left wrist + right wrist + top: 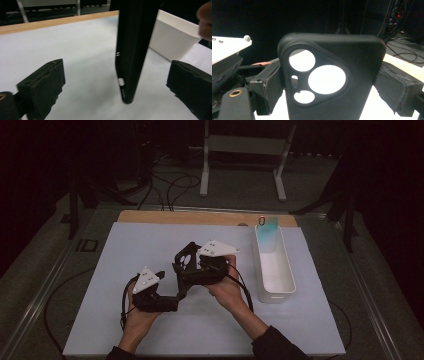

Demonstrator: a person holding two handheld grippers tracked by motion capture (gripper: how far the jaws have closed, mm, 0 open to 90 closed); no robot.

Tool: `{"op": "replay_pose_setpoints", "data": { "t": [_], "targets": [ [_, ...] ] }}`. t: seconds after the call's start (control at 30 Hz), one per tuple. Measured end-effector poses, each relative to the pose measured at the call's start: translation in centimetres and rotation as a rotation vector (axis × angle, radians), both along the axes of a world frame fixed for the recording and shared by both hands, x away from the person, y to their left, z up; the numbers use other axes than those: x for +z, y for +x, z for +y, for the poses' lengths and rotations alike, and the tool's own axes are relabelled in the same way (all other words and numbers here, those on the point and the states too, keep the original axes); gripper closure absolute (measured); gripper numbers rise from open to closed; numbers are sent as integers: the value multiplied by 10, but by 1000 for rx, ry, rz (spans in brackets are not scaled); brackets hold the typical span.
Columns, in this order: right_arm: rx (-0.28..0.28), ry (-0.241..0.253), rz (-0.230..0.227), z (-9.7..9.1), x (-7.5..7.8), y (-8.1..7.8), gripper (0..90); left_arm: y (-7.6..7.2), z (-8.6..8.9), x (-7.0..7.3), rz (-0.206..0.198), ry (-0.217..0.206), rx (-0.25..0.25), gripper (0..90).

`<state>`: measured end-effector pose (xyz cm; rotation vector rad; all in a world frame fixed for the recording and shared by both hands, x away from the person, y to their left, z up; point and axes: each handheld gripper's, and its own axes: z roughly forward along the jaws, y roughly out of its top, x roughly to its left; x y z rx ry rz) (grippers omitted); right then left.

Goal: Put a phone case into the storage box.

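A black phone case (184,265) with round camera cut-outs is held upright over the white mat. My right gripper (189,270) is shut on it. In the right gripper view both pads press the side edges of the case (357,60), and the gripper (330,86) faces its back. My left gripper (175,301) sits just left of and below it, open. In the left gripper view the case's lower end (131,55) hangs edge-on between the wide-apart jaws of that gripper (116,75), touching neither pad.
A long white bin (289,281) stands at the right of the mat (140,245), with a teal flat item (269,234) leaning at its far end. The bin's wall (172,40) is close behind the case. A wooden strip (200,217) runs along the far side.
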<state>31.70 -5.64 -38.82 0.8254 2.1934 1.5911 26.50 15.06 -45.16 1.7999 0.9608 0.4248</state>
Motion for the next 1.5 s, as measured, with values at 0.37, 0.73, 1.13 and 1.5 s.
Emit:
{"op": "replay_pose_setpoints", "data": {
  "t": [0.37, 0.73, 1.13, 1.5],
  "targets": [
    [-14, -9, 0, -7, 0, 3, 141, -7, 33, -5, -51, 3, 52, 4],
    [-23, -19, -6, -11, 2, 4, 141, -21, 65, -21, -78, 49, 83, 1],
    [-55, -9, -16, -16, 10, 11, 141, -38, 88, -37, -128, 121, 126, 2],
    [-111, -1, -35, -28, 23, 24, 140, -37, 92, -39, -148, 100, 193, 2]
  ]
}}
